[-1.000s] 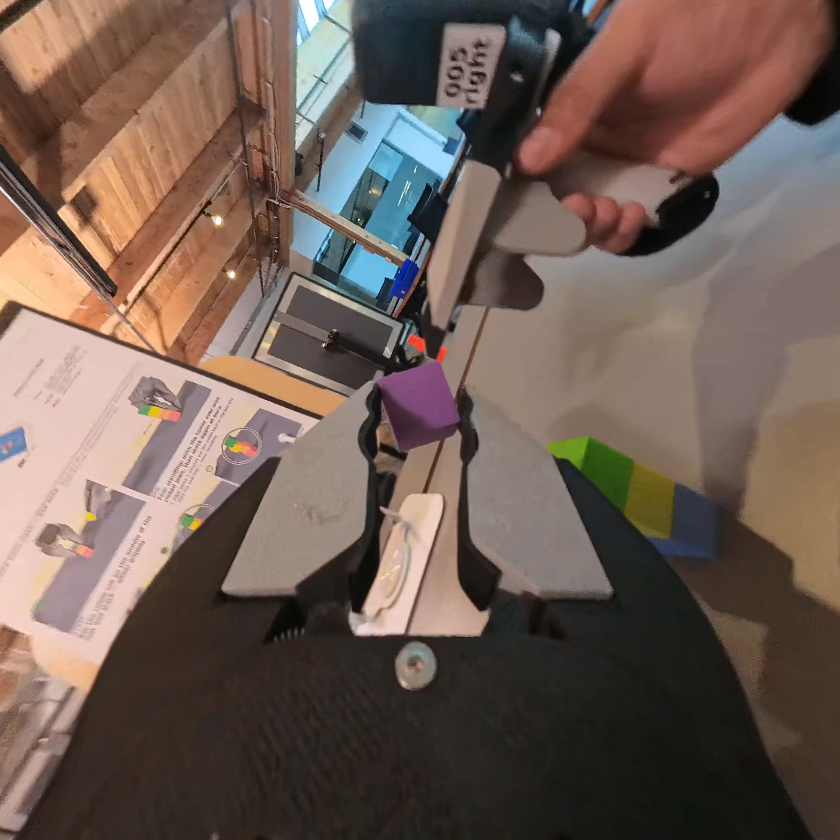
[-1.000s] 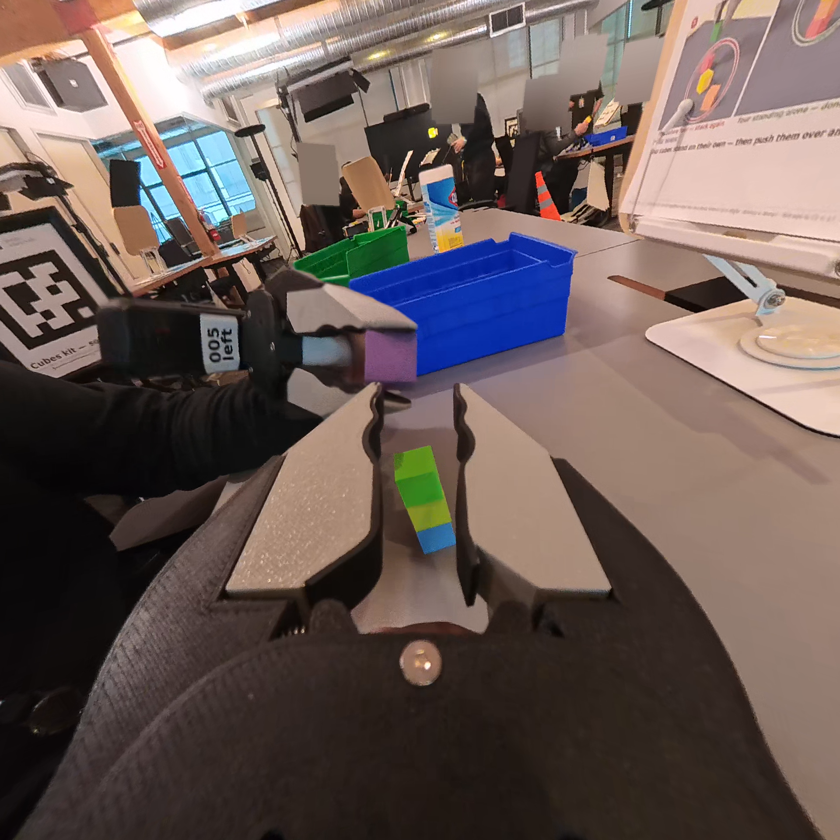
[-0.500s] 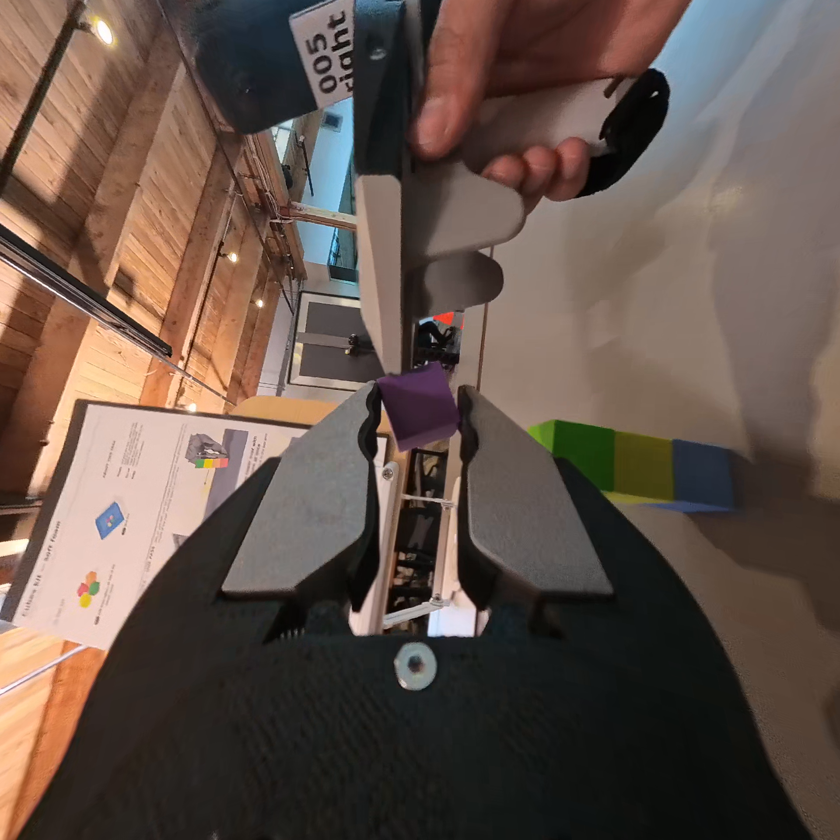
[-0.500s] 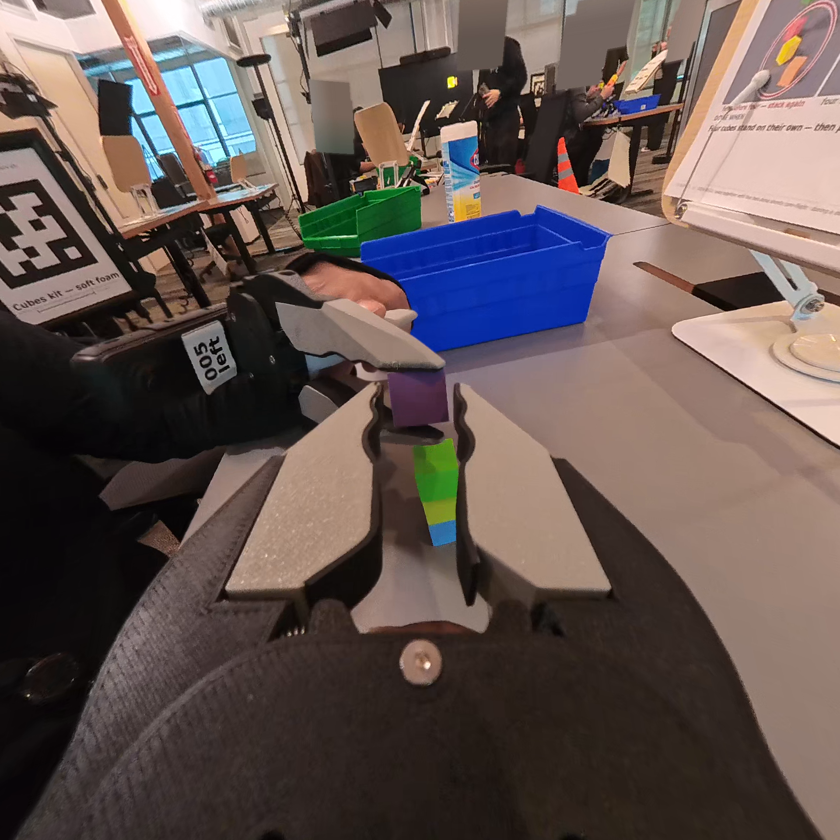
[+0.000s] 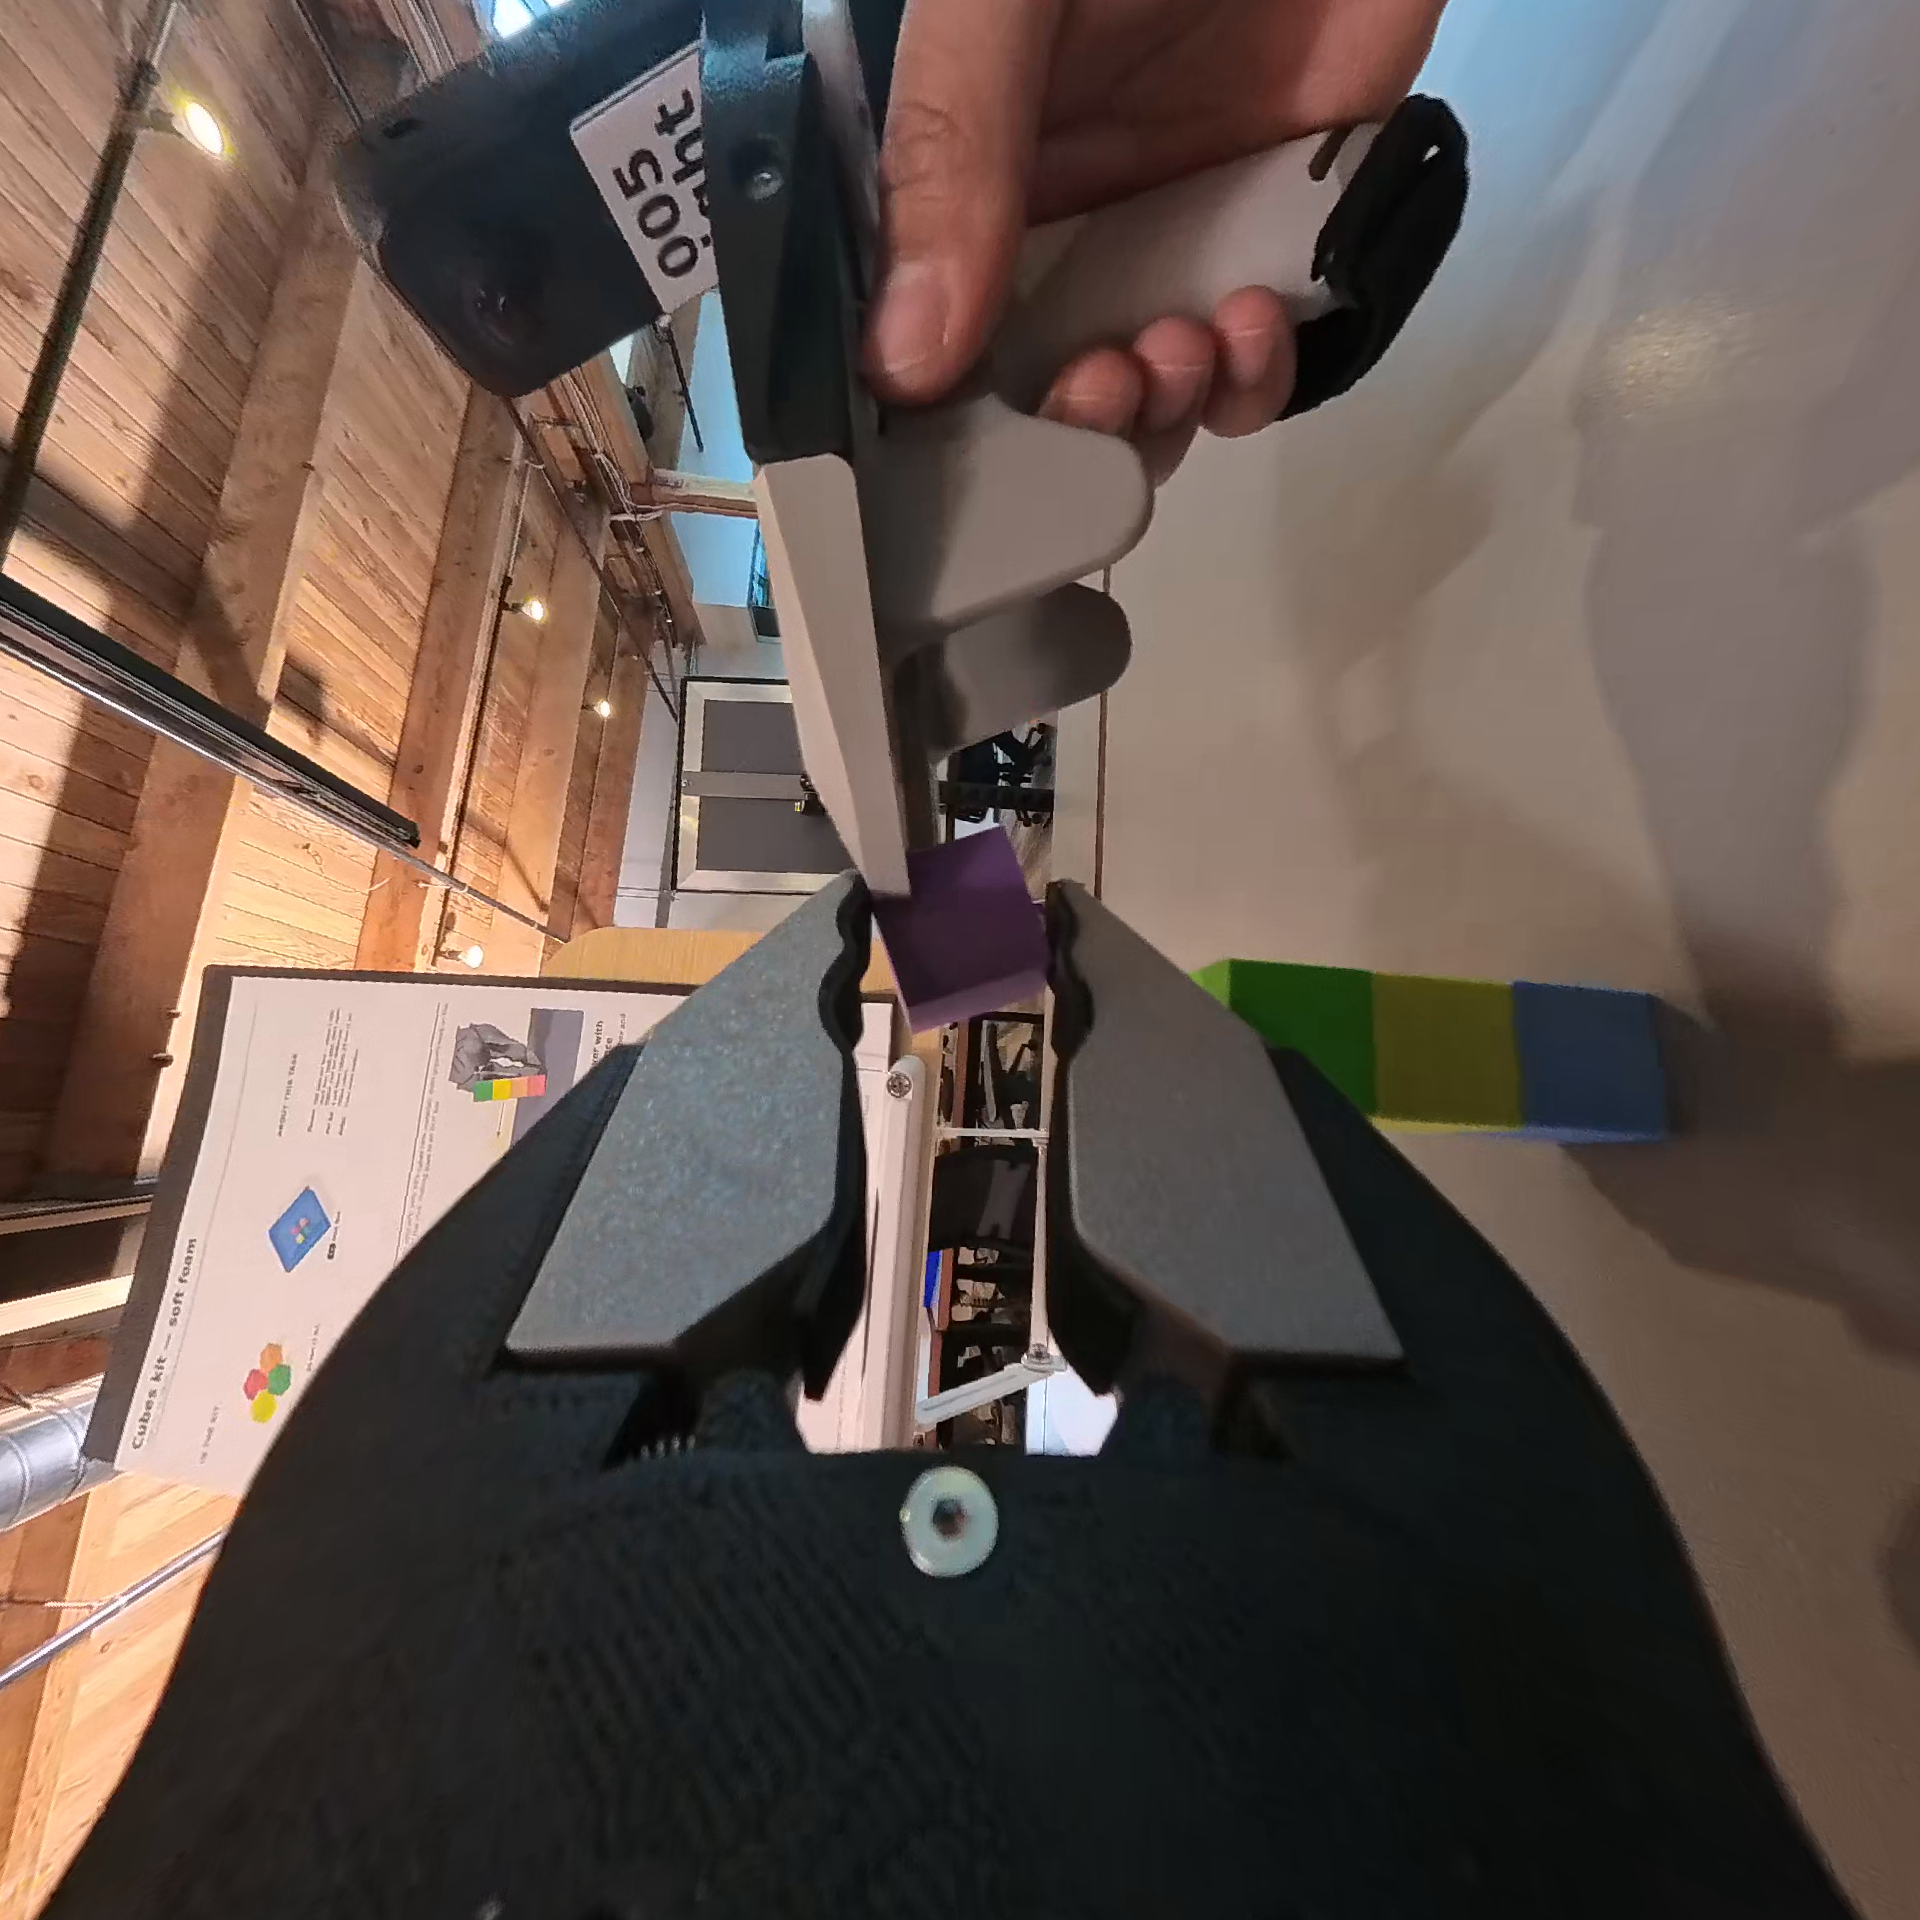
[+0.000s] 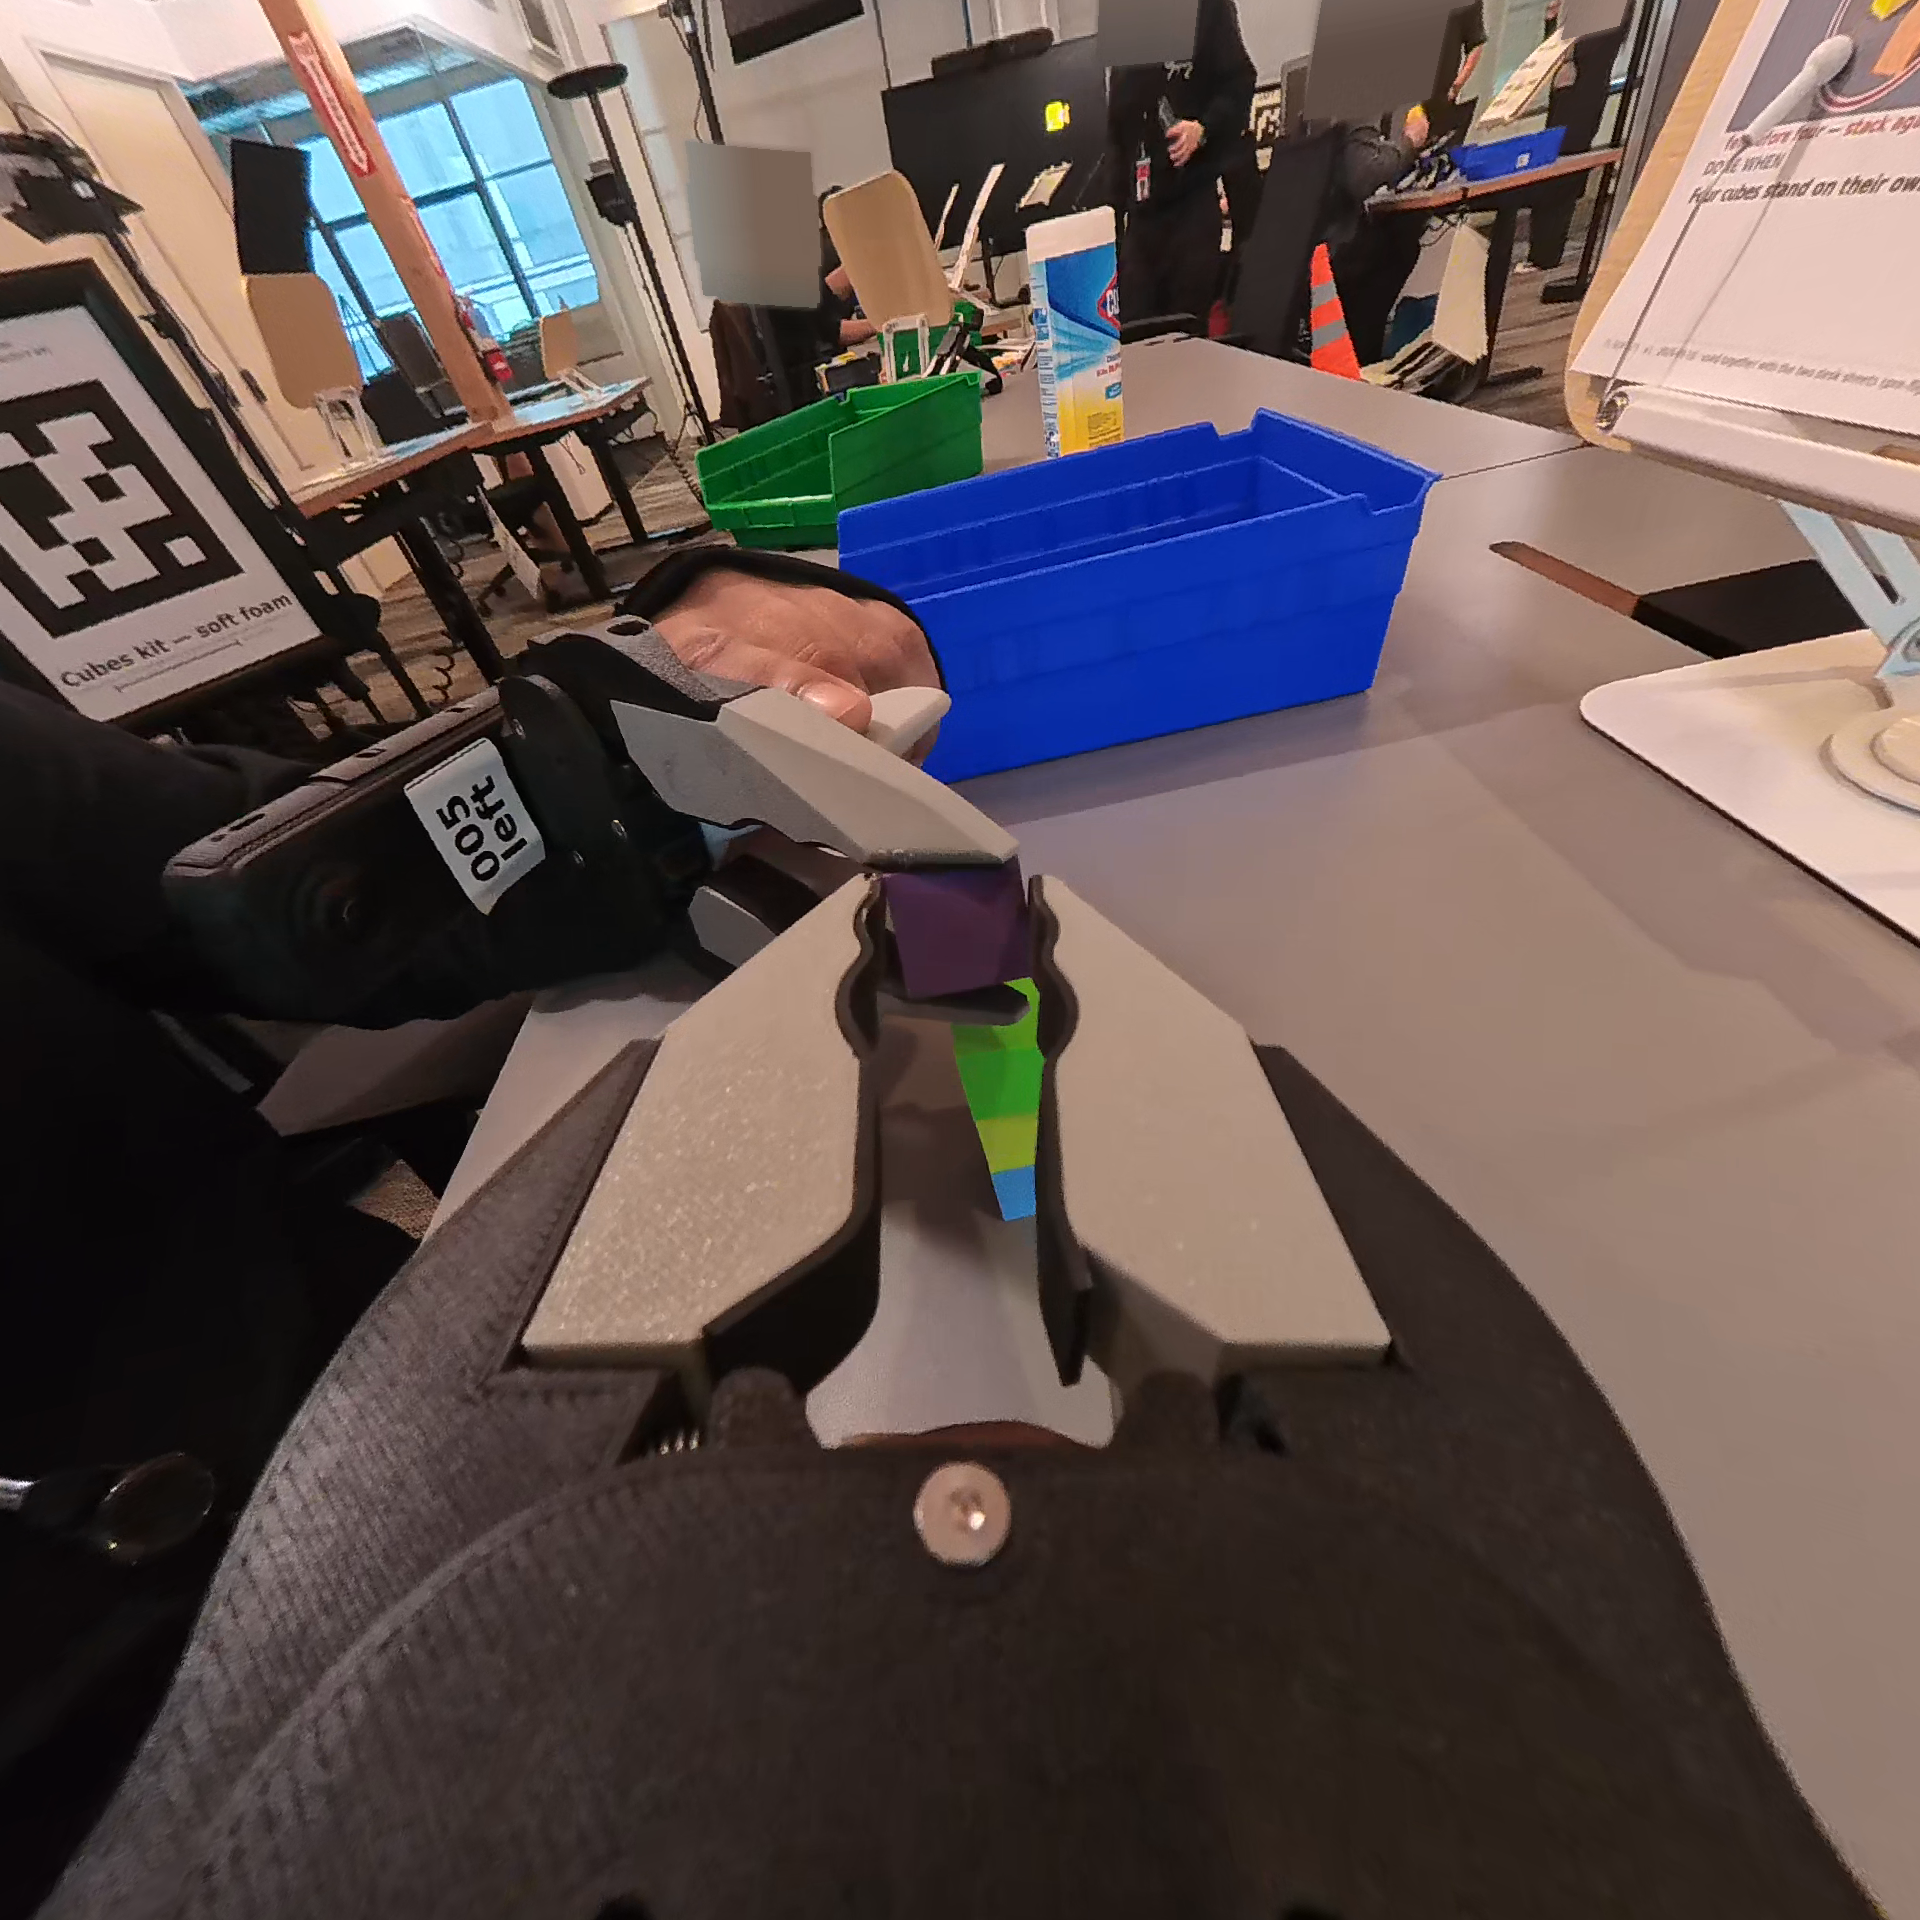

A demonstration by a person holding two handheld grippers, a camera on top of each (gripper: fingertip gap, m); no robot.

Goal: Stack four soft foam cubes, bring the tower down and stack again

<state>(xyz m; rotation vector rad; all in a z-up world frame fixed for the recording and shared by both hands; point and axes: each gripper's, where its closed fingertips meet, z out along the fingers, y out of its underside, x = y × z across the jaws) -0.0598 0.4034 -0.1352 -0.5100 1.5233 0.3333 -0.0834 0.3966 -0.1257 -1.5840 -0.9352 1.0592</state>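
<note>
Two grippers now meet on the purple cube (image 5: 961, 940): left gripper (image 5: 954, 935) pinches it, right gripper (image 6: 951, 935) has closed in around it, a handover above the three-cube stack (image 6: 1008, 1101).

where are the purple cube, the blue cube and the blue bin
purple cube (image 5: 961, 951), left wrist view, its front face
blue cube (image 5: 1584, 1060), left wrist view, its side face
blue bin (image 6: 1164, 634), right wrist view, its near wall

Looking matt & soft-foamy: purple cube (image 5: 961, 948). Showing grainy matt grey plastic w/ black woven cloth behind: left gripper (image 5: 954, 940). Appearing smooth, semi-matt: grey table (image 6: 1455, 966). Shining glossy plastic: blue bin (image 6: 1132, 603).
</note>
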